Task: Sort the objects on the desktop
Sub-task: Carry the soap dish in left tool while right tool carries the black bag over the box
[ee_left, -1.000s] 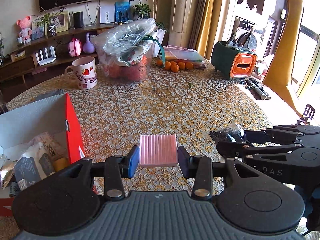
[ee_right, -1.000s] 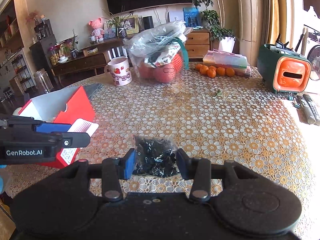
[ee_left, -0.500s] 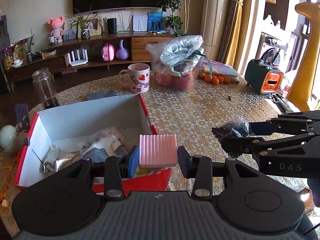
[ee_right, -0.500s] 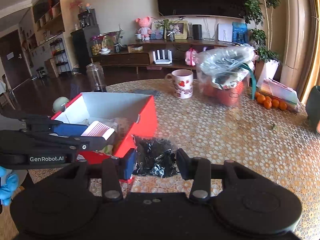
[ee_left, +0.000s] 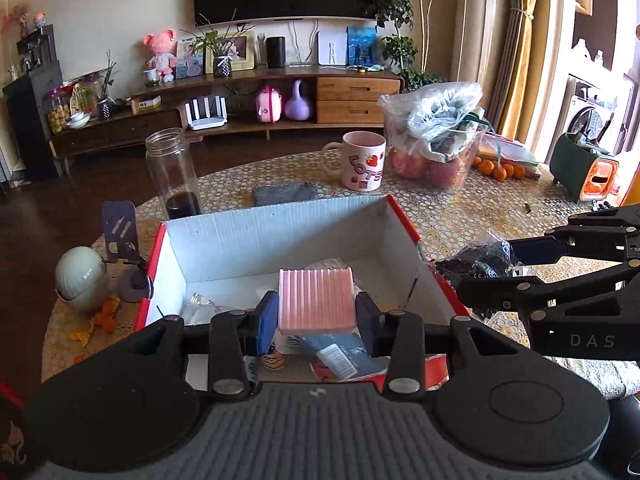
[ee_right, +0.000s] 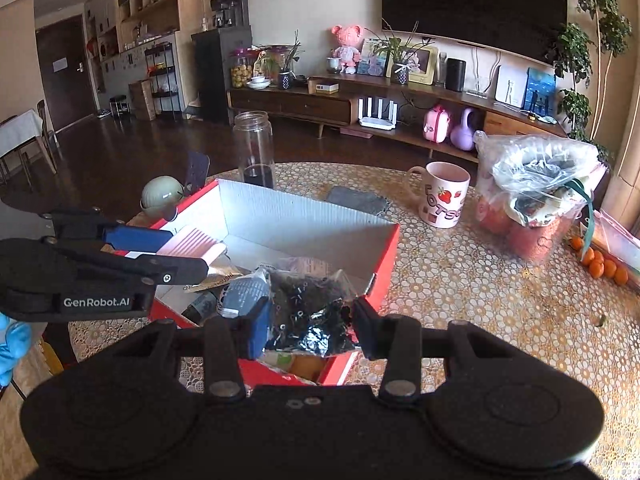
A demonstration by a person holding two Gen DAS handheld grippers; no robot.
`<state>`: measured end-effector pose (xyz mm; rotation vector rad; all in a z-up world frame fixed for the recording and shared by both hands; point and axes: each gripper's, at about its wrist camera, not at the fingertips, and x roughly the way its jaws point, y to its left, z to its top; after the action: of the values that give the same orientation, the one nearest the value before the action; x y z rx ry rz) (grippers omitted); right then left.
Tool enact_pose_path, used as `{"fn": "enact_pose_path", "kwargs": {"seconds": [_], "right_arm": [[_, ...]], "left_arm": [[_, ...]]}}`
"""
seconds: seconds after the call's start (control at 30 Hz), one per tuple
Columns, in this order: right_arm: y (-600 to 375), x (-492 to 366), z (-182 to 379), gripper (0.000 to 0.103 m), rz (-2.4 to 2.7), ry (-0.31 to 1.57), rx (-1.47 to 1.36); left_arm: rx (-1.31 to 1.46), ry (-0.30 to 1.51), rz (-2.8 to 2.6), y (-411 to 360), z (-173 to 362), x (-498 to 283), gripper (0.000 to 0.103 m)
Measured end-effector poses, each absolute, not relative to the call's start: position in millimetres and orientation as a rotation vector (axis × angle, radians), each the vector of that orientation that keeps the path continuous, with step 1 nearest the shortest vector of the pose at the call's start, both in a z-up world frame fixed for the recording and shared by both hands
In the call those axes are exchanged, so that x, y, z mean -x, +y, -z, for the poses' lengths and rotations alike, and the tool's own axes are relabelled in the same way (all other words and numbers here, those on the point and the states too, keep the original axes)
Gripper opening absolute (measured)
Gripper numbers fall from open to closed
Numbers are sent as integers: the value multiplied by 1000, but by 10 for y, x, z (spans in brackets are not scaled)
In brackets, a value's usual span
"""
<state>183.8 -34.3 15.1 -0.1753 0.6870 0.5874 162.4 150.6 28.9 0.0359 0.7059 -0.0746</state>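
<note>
- Pink ribbed block [ee_left: 316, 300] clamped between left gripper [ee_left: 317, 317] pads, jaws partly closed on its two sides; held above the open red box [ee_left: 404, 216], over the near end of the box interior.
- Same block visible from right wrist view, sticking out past the left gripper's blue pad, above the box's left side.
- Black bag of small parts [ee_right: 310, 312] pinched in right gripper [ee_right: 308, 330] — jaws narrowed onto the crinkled plastic; bag hangs over the box's near right corner.
- From left wrist view, bag sits just outside/at the box's right wall; cannot tell exactly whether over the rim or inside it.
- Box already holds packets and wrappers [ee_right: 240, 292], white corrugated lining inside.
- On patterned table [ee_right: 480, 300]: strawberry mug [ee_right: 444, 200], glass jar [ee_right: 256, 148] with dark liquid at the bottom, plastic bag of fruit [ee_right: 532, 196], small oranges [ee_right: 600, 264] at far right — all apart from the box.
- Blue-gloved hand [ee_right: 12, 340] at left edge, behind left gripper.
</note>
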Motion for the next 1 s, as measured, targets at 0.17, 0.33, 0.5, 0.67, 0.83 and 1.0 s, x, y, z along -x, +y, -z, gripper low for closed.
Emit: {"fn": "enact_pose_path", "kwargs": {"seconds": [0.17, 0.33, 0.5, 0.67, 0.83, 1.0], "right_arm": [[-107, -1973, -93, 43, -599, 696, 209], [76, -2138, 15, 43, -579, 687, 253], [184, -2347, 185, 43, -557, 735, 256], [258, -2474, 313, 43, -557, 783, 229], [357, -2479, 398, 43, -583, 799, 242], [394, -2420, 481, 43, -607, 815, 269]], "left_arm": [[-78, 703, 22, 1698, -187, -1815, 40], [-50, 732, -3, 1906, -79, -2052, 40], [-60, 780, 6, 1963, 63, -2278, 40], [-41, 838, 17, 2003, 214, -2487, 40], [-23, 890, 7, 2018, 369, -2653, 41], [-29, 930, 2, 2022, 492, -2756, 41]]}}
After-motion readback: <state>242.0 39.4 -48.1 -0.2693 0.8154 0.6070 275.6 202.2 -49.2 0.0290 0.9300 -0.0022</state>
